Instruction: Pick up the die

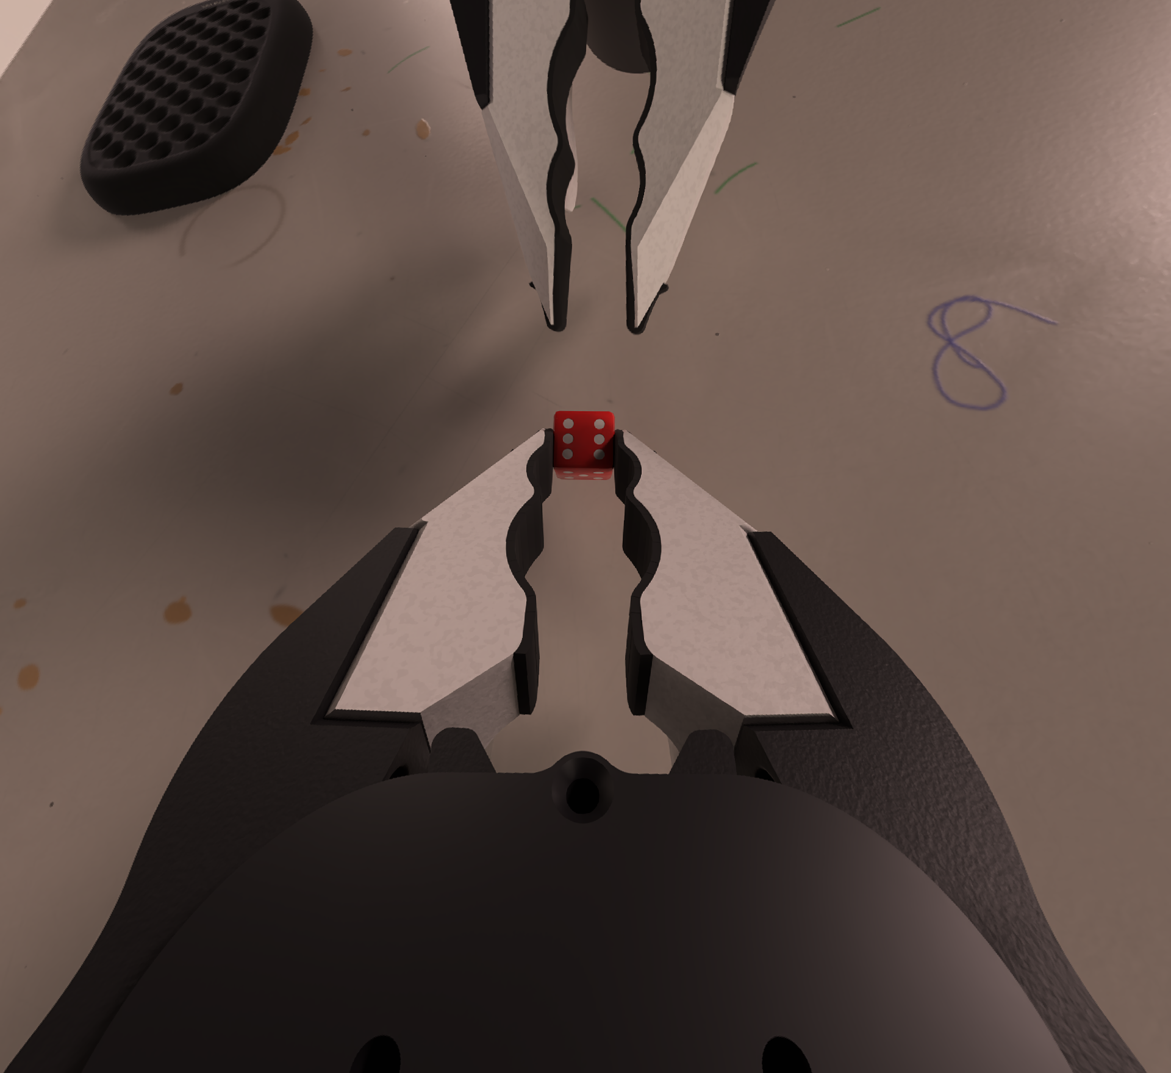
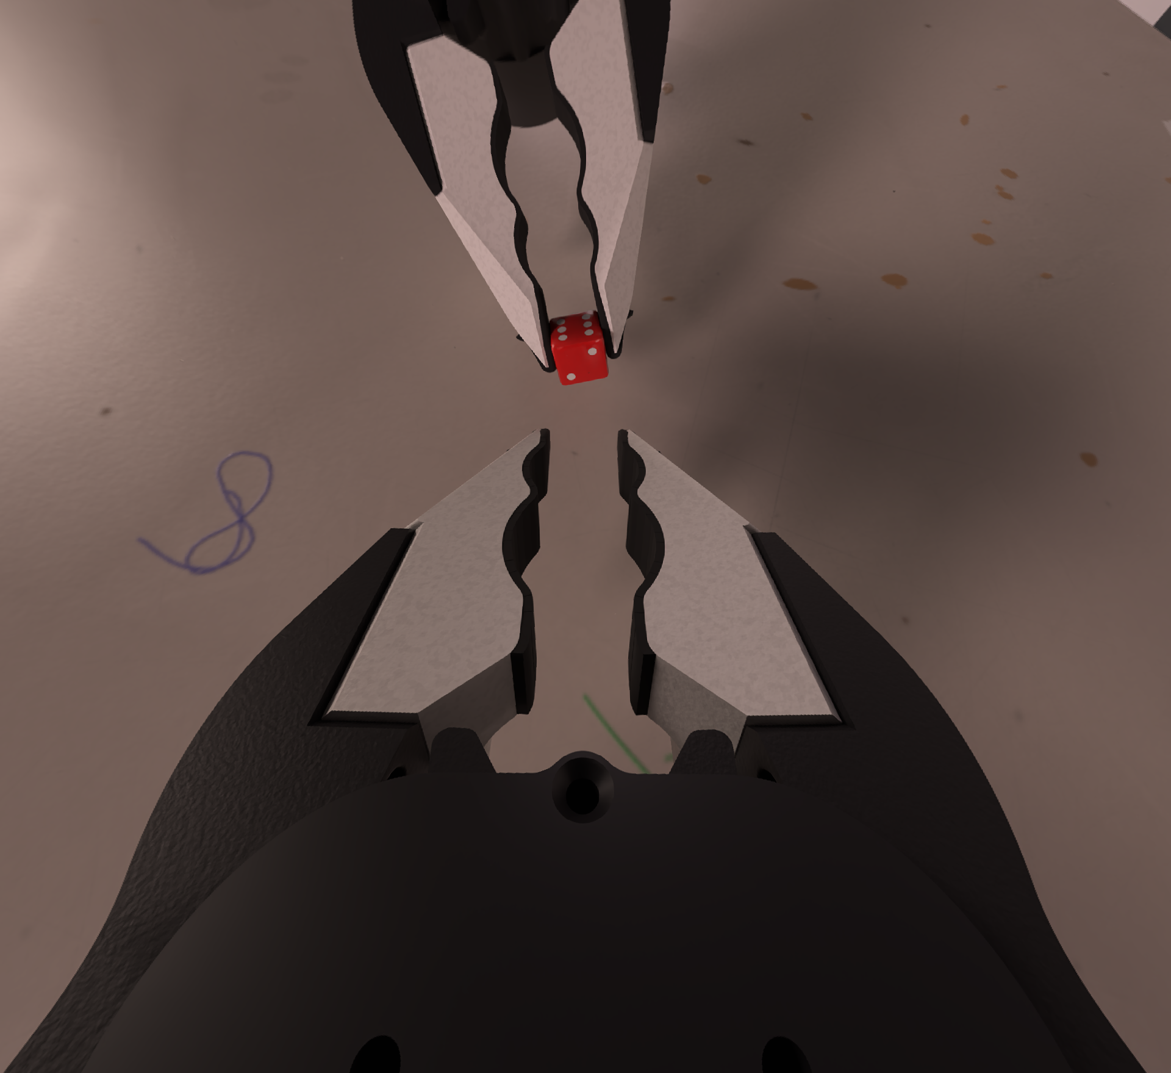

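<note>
A small red die (image 1: 583, 439) with white pips sits clamped between the fingertips of the left tool (image 1: 583, 434), just above the brown desk (image 1: 887, 155). The right tool (image 1: 594, 328) faces it from nearby, its fingers slightly apart and holding nothing. A black perforated pad (image 1: 196, 98) lies off to one side, seen only from the left wrist. A blue pen scribble (image 1: 966, 352), thin green strokes (image 1: 735, 177) and tan spots (image 1: 177, 610) mark the desk. The right wrist view shows the die's other faces.
</note>
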